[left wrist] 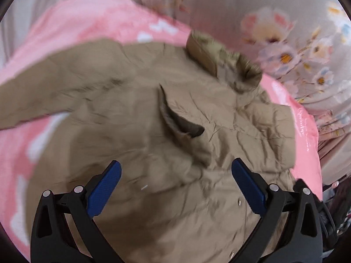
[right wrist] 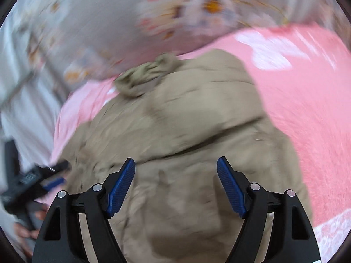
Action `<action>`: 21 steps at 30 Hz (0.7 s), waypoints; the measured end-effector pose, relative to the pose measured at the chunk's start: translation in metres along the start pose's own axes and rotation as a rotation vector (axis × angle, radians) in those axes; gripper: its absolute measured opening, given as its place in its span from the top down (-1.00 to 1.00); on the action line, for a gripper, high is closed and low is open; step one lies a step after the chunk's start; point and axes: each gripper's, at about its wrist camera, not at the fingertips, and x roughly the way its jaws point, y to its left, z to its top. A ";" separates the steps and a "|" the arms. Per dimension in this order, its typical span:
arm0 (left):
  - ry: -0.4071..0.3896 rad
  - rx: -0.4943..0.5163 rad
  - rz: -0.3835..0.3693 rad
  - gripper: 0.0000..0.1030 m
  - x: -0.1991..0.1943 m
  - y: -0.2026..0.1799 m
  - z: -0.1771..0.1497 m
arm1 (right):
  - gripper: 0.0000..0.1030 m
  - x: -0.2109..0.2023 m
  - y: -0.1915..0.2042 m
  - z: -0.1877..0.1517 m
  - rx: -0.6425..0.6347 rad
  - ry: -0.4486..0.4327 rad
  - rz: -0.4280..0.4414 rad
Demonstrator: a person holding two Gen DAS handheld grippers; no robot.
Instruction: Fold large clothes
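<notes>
A large tan jacket [left wrist: 136, 114] lies crumpled on a pink blanket [left wrist: 72, 19]. One sleeve stretches out to the left in the left wrist view, and a bunched olive cuff [left wrist: 210, 52] sits at its far edge. My left gripper [left wrist: 175, 168] is open and empty above the jacket's lower part. The jacket also fills the right wrist view [right wrist: 197, 114], with the bunched cuff [right wrist: 147, 76] at the far side. My right gripper [right wrist: 175, 166] is open and empty over the jacket. The left gripper shows at the left edge of the right wrist view [right wrist: 52, 177].
The pink blanket [right wrist: 307, 100] with white shapes covers the bed. A grey quilt with flower print [left wrist: 285, 43] lies beyond the jacket, also in the right wrist view [right wrist: 131, 22]. Both views are blurred by motion.
</notes>
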 end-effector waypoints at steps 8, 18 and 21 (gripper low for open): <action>-0.012 0.029 0.089 0.38 0.029 -0.009 0.021 | -0.23 0.037 -0.062 0.038 0.235 0.008 0.037; -0.166 0.088 0.296 0.88 0.017 -0.004 0.045 | 0.87 0.056 -0.023 0.067 0.076 -0.065 -0.025; -0.123 0.105 0.349 0.87 0.044 0.003 0.037 | 0.91 0.076 -0.020 0.059 0.021 -0.022 -0.112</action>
